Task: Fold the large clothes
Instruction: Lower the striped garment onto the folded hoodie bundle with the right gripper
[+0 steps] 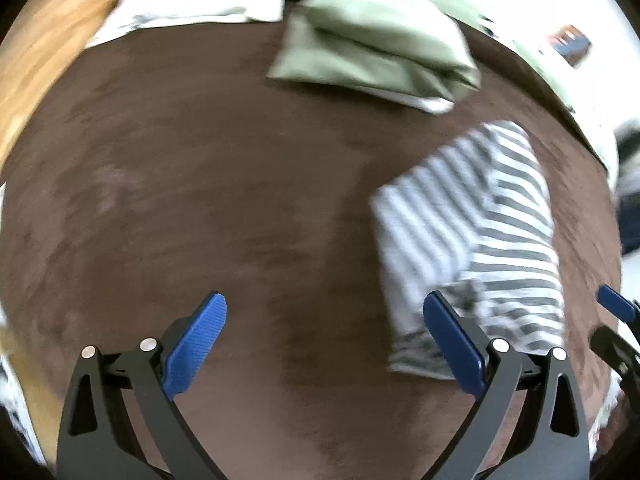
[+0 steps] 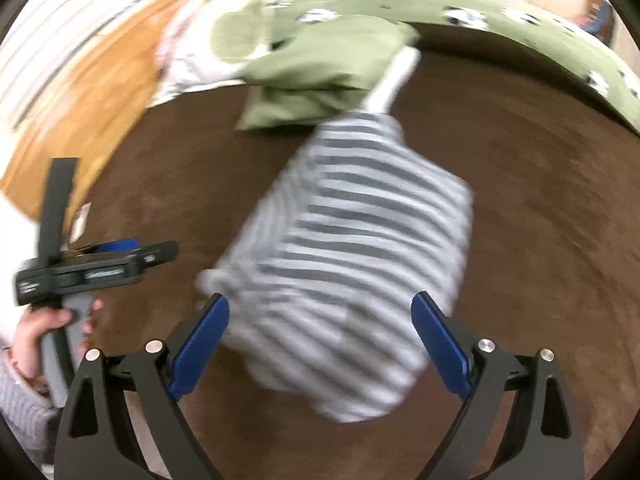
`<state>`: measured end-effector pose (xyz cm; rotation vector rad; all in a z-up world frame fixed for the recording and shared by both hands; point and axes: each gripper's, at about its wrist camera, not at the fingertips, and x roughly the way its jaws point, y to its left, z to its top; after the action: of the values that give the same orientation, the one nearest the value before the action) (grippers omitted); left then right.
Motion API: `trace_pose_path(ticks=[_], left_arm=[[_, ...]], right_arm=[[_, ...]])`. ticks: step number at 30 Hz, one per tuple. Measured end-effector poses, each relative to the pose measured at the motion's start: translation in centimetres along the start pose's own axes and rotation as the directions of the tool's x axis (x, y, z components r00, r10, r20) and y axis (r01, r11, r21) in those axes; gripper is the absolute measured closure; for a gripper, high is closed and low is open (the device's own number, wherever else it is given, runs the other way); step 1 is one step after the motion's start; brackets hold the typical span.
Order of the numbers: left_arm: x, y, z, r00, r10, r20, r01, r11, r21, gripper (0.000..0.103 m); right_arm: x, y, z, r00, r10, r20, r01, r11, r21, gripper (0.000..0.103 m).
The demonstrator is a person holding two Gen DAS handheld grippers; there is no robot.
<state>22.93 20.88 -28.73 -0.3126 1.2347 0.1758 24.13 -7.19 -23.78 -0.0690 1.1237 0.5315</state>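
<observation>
A folded grey-and-white striped garment (image 1: 472,232) lies on the brown surface (image 1: 200,200), blurred in both views. In the left wrist view my left gripper (image 1: 325,300) is open above bare brown surface, its right finger beside the garment's near left edge. My right gripper (image 2: 321,301) is open wide above the striped garment (image 2: 360,248); the cloth shows between its blue pads (image 2: 440,344) and neither pad presses on it. A folded green garment (image 1: 376,48) lies farther back, and its near corner touches the striped one in the right wrist view.
Green patterned bedding (image 2: 480,12) runs along the far edge of the brown surface. Wooden floor (image 1: 48,40) lies to the left. A hand (image 2: 40,328) holds the left gripper's handle at the right wrist view's left edge.
</observation>
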Motion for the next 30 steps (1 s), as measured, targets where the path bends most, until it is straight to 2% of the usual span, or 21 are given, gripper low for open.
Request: trace_pose_path(ticks=[1, 2, 3, 5, 7, 8, 11, 13, 17, 22, 30], left_arm=[[0.6, -1.2, 0.2, 1.0, -0.004, -0.008, 0.004, 1.0, 0.021, 0.007], [1.3, -2.7, 0.4, 1.0, -0.006, -0.012, 0.007, 0.999, 0.05, 0.007], [1.8, -3.7, 0.4, 1.0, -0.006, -0.015, 0.007, 0.998, 0.068, 0.007], [3.2, -5.7, 0.4, 1.0, 0.006, -0.029, -0.003, 0.994, 0.108, 0.007], [4.7, -7.1, -0.1, 0.997, 0.047, -0.062, -0.037, 0.988, 0.153, 0.006], [5.2, -7.5, -0.5, 0.996, 0.061, -0.072, -0.048, 0.985, 0.165, 0.006], [6.2, -7.4, -1.9, 0.992, 0.078, -0.097, -0.062, 0.986, 0.156, 0.006], [6.8, -6.4, -2.8, 0.991, 0.053, -0.12, -0.04, 0.994, 0.105, 0.006], [8.2, -5.5, -4.2, 0.988, 0.03, -0.149, -0.02, 0.998, 0.066, 0.006], [9.4, -6.1, -4.6, 0.989, 0.033, -0.142, -0.021, 0.996, 0.086, 0.005], [9.9, -4.6, -5.2, 0.989, -0.03, -0.148, 0.037, 0.998, 0.043, 0.005]], right_arm=[[0.5, -1.3, 0.0, 0.999, -0.041, -0.016, 0.041, 0.999, 0.025, 0.027], [1.0, -2.0, -0.3, 0.998, -0.052, -0.023, 0.053, 0.998, 0.043, 0.037], [1.6, -2.7, -0.5, 0.998, -0.054, -0.034, 0.056, 0.996, 0.064, 0.052], [2.6, -3.7, -0.7, 0.999, -0.035, -0.041, 0.039, 0.995, 0.096, 0.059], [3.4, -4.0, -1.1, 0.999, -0.013, -0.042, 0.017, 0.994, 0.11, 0.073], [3.6, -3.9, -1.1, 0.999, -0.008, -0.047, 0.013, 0.993, 0.114, 0.075], [4.5, -3.9, -1.5, 0.999, -0.002, -0.051, 0.009, 0.991, 0.131, 0.075], [5.0, -4.1, -1.6, 0.998, -0.004, -0.06, 0.013, 0.989, 0.147, 0.068], [6.1, -4.4, -2.1, 0.996, -0.014, -0.091, 0.028, 0.988, 0.152, 0.067], [6.8, -4.4, -2.3, 0.996, -0.03, -0.085, 0.041, 0.989, 0.14, 0.064], [7.0, -4.5, -2.3, 0.997, -0.02, -0.069, 0.03, 0.989, 0.146, 0.06]])
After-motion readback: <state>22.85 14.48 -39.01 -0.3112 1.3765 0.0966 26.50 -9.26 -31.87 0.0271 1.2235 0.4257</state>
